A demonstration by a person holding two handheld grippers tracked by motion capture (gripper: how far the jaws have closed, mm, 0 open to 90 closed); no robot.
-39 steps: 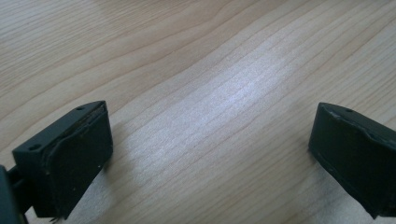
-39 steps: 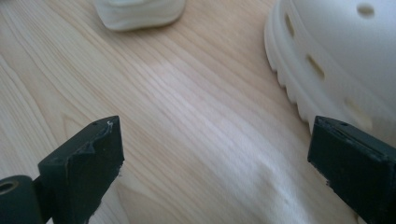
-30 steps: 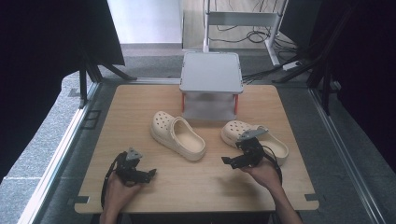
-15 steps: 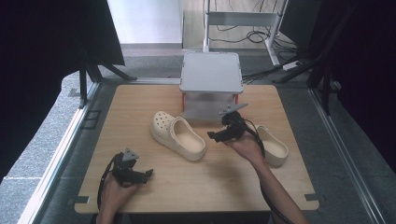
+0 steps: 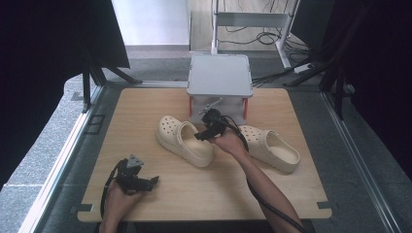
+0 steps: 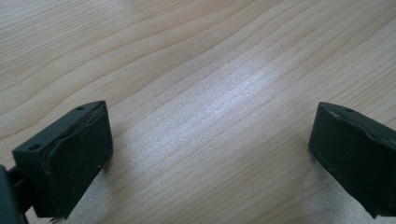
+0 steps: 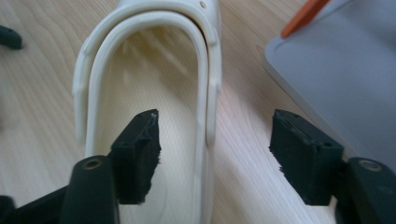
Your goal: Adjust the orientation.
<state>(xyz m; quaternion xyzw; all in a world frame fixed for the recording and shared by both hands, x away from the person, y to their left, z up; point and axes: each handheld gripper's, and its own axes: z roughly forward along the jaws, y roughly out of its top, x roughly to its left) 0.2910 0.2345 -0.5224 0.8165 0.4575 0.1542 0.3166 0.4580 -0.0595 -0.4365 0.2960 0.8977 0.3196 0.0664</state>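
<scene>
Reaching now with the right claw [image 5: 201, 134] over the cream clog [image 5: 184, 141] near the middle of the table [image 5: 145, 104], jaws spread wide, one inside the heel opening and one outside the side wall, as seen in the right gripper view on the clog's rim [image 7: 205, 93]. Not yet pinched, not yet lifted; by judgement only the approach is done, and closing on the wall, lifting and carrying are all left. Second clog [image 5: 272, 148] lying to the right of the first one, apart from it, untouched. Left claw [image 5: 151, 180] resting low near the front left part of the table, also spread and holding nothing, bare wood [image 6: 210, 93] between its jaws. Grey box [image 5: 219, 75] with closed lid standing at the far edge, just behind both clogs; its corner [image 7: 336, 70] near the outer jaw, so little room on that side for swinging. Plenty of open wood to the left and to the front for moving. Table edges well apart from the clogs, so small risk of a fall there.
</scene>
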